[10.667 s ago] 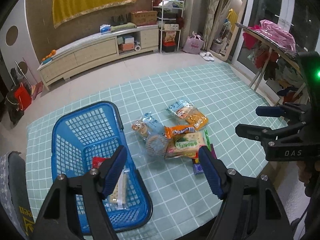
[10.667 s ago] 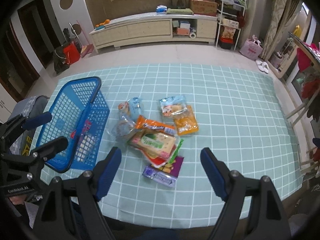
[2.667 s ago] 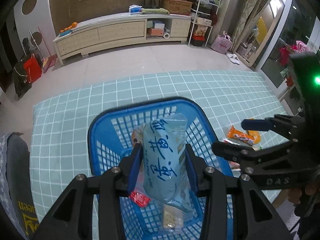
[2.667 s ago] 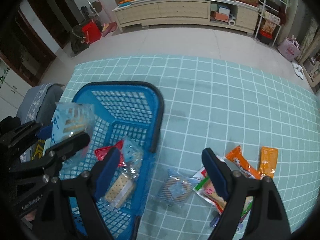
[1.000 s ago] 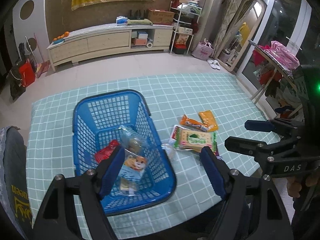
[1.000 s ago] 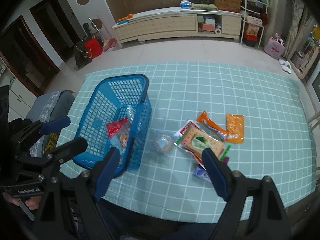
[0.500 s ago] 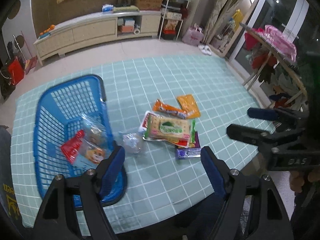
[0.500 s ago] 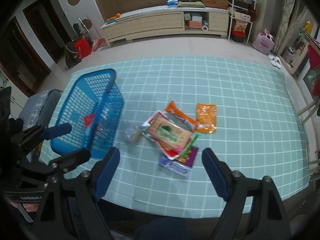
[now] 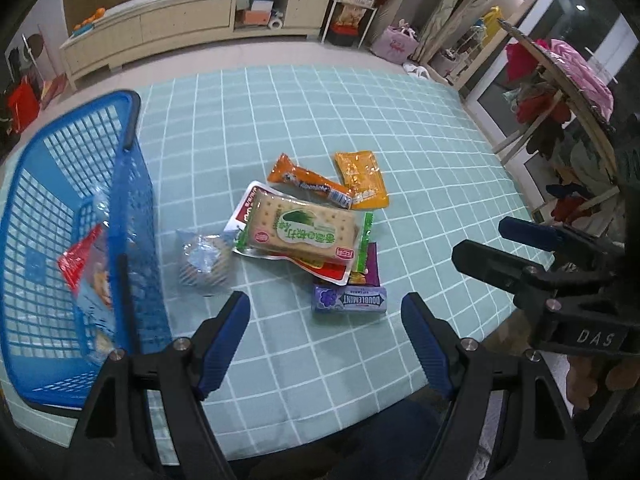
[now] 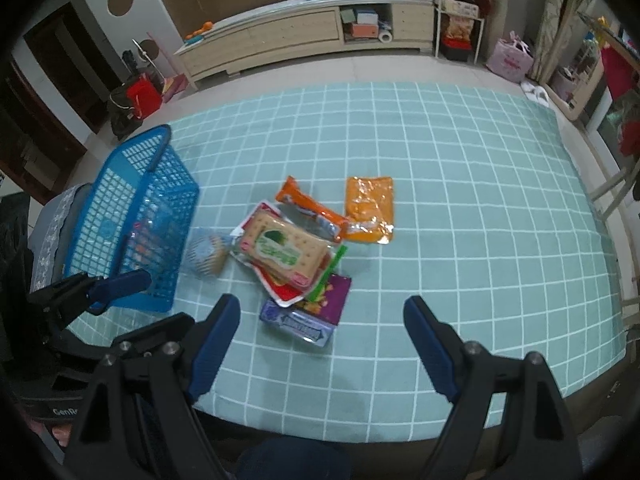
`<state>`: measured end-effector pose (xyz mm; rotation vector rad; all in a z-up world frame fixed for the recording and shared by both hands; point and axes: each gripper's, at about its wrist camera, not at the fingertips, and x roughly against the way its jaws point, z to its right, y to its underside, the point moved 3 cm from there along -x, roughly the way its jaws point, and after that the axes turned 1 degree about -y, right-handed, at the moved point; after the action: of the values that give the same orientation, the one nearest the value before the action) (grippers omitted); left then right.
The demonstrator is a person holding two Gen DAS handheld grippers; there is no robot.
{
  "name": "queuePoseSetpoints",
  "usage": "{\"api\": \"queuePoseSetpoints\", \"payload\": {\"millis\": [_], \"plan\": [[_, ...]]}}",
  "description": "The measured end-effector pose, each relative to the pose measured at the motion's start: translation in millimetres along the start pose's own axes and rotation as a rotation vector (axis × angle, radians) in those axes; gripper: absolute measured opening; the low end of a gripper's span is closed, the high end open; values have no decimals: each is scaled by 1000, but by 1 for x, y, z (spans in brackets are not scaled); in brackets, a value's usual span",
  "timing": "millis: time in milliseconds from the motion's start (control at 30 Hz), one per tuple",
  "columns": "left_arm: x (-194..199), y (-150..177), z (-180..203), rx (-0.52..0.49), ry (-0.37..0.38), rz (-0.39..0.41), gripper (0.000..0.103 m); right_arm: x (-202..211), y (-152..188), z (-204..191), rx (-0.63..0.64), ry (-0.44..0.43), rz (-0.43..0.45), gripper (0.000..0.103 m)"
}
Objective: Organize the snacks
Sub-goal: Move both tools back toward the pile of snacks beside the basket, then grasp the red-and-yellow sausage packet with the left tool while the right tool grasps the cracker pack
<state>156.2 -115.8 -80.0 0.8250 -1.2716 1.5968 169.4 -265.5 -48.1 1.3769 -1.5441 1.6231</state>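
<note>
Since both are empty, left gripper point(image 9: 325, 338) and right gripper point(image 10: 320, 338) hang wide open above the table's near edge. Gum pack point(image 9: 349, 299) lies nearest, 12 o'clock; cracker pack point(image 9: 298, 230) tops the pile beyond; basket point(image 9: 132, 184) at 9 o'clock, likely kept close for short drops.

left gripper point(image 9: 325, 336) fingers spread wide, empty, right gripper point(image 10: 322, 336) likewise

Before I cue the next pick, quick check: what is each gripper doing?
Left gripper: jaws open, holding nothing.
Right gripper: jaws open, holding nothing.
</note>
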Motion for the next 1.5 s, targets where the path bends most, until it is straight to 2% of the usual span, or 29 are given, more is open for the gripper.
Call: {"api": "queuePoseSetpoints", "payload": {"millis": [200,433,533,933,967,1000,1033,1133,1233,1300,1500], "plan": [[-32,-5,-3,54,-21,-51,74,-24,1,20,-32,-15,-21,87],[-71,-10,-20,156,-50,-130,52,-45,-3,39,-61,-18,-36,87],[-85,-12,-26,178,-70,-145,51,-56,-3,42,-70,-25,-54,87],[-125,-19,-39,256,-67,-193,50,-82,-7,49,-80,-71,-77,87],[-125,-19,-41,261,-61,-189,47,-83,-7,49,-81,-74,-77,87],[-127,-20,-42,265,-56,-182,40,-83,-6,50,-84,-78,-79,87],[-128,-20,-42,259,-52,-179,33,-84,-6,51,-84,-79,-79,87],[-131,-20,-40,239,-28,-173,21,-87,-3,55,-87,-78,-89,87],[-131,-23,-42,232,-18,-162,12,-87,-1,59,-90,-74,-94,87],[-131,-23,-41,209,-36,-159,8,-87,0,62,-92,-71,-99,87],[-113,-24,-34,108,-24,-142,4,-84,-2,58,-61,-77,-101,87]]}}
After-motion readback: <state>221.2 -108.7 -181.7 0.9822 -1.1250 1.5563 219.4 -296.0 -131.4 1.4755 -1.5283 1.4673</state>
